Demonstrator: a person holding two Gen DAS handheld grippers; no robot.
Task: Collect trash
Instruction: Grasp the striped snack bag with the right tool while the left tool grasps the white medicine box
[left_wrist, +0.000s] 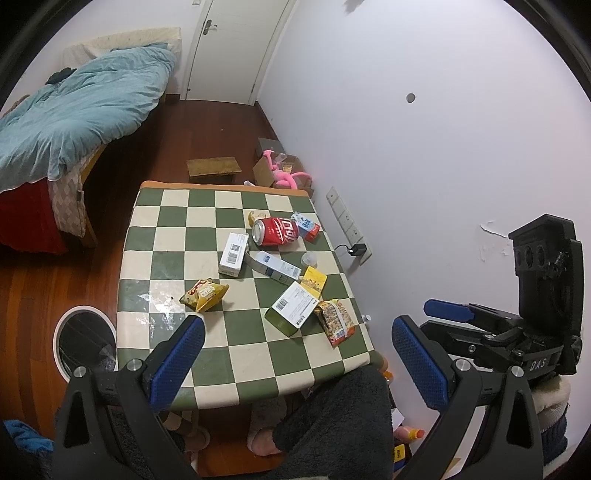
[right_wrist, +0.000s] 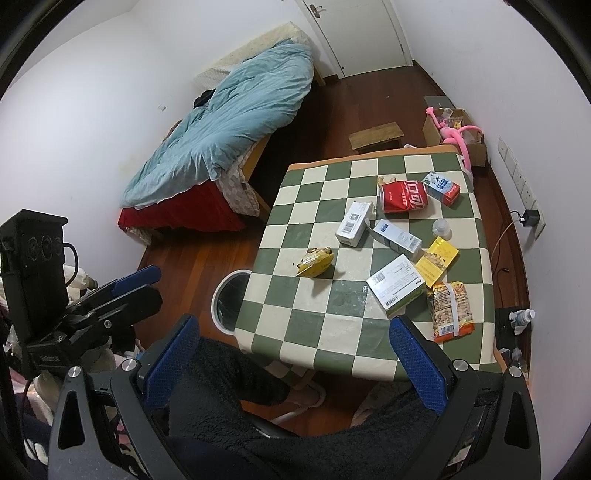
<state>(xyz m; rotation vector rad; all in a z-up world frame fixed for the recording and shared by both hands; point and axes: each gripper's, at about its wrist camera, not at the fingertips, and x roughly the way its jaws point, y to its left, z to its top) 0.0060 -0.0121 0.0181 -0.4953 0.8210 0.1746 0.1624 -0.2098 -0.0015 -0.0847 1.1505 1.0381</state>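
Trash lies scattered on the green-and-cream checkered table (left_wrist: 173, 236) (right_wrist: 314, 325): a crushed red can (left_wrist: 275, 230) (right_wrist: 404, 195), a yellow snack bag (left_wrist: 204, 293) (right_wrist: 316, 262), white boxes (left_wrist: 233, 254) (right_wrist: 354, 223), a green-edged box (left_wrist: 293, 308) (right_wrist: 397, 286), a yellow pack (left_wrist: 314, 280) (right_wrist: 437, 260) and an orange noodle packet (left_wrist: 336, 321) (right_wrist: 450, 308). A white-rimmed bin (left_wrist: 83, 341) (right_wrist: 229, 299) stands on the floor at the table's left. My left gripper (left_wrist: 297, 360) and right gripper (right_wrist: 293, 363) hover open above the table's near edge, both empty.
A bed with a blue duvet (left_wrist: 81, 110) (right_wrist: 236, 122) fills the left side. A small wooden stool (left_wrist: 213, 168) and a cardboard box with a pink toy (left_wrist: 284, 171) stand beyond the table. A wall with sockets (left_wrist: 345, 221) runs along the right. A dark-trousered leg (right_wrist: 229, 387) sits below.
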